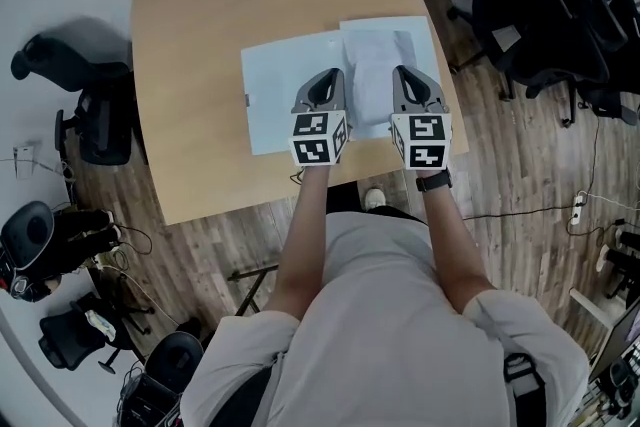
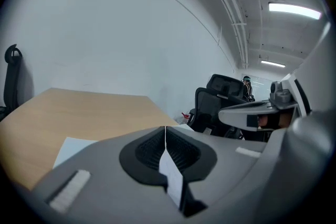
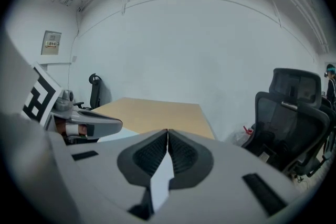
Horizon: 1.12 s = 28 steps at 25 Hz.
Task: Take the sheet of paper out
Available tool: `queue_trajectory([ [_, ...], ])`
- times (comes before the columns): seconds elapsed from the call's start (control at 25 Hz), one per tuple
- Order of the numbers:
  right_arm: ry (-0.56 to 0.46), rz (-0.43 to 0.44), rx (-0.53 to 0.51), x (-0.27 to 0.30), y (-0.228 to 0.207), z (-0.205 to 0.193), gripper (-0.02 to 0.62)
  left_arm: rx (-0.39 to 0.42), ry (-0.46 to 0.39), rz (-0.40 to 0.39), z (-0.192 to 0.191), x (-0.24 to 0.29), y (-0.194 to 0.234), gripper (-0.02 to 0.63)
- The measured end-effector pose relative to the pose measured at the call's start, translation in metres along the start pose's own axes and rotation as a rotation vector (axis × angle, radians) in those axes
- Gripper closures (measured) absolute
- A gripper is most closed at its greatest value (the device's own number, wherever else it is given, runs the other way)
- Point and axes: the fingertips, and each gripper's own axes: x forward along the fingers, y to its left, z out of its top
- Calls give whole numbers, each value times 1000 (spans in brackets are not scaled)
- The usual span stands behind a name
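Head view: a light wooden table (image 1: 200, 35) fills the middle. On its near right part lie 2 flat pieces. A pale blue folder (image 1: 280, 90) is on the left, and the white sheet of paper (image 1: 378, 65) overlaps the folder's right edge and reaches a little farther back. I cannot tell whether the sheet sits inside a sleeve. The left gripper (image 1: 333, 75) hangs over the folder's right edge. The right gripper (image 1: 403, 73) hangs over the sheet's right half. They are side by side with the sheet's middle showing between them, both pointing away from the person. Each carries a marker cube (image 1: 320, 137) at its near end. A black watch (image 1: 433, 181) is on the right wrist. Black office chairs (image 1: 540, 5) stand on the wooden floor (image 1: 520, 175) to the right of the table.

Left gripper view: its 2 jaws are pressed together at the tips and grip nothing. A pale sliver shows in the slot behind the tips, and I cannot tell what it is. A corner of the folder lies on the table at the near left. The right gripper is at the right, in front of the dark chairs.

Right gripper view: these jaws also meet tip to tip and are empty, with the same pale sliver in the slot behind them. The left gripper is at the left, and the table runs toward the far wall (image 3: 184, 50).
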Motion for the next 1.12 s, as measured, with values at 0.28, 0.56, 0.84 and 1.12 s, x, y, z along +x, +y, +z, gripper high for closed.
queue_trajectory([
  [0.28, 61, 11, 48, 30, -2, -20, 582, -67, 118, -48, -41, 33, 10, 595],
  [0.56, 88, -3, 108, 55, -18, -25, 583, -69, 225, -83, -68, 60, 16, 583],
  [0.84, 142, -3, 166, 76, -25, -42, 583, -99, 308, -120, -96, 77, 18, 556],
  [1.12, 169, -14, 187, 85, -30, -51, 583, -109, 351, -162, -113, 95, 14, 509],
])
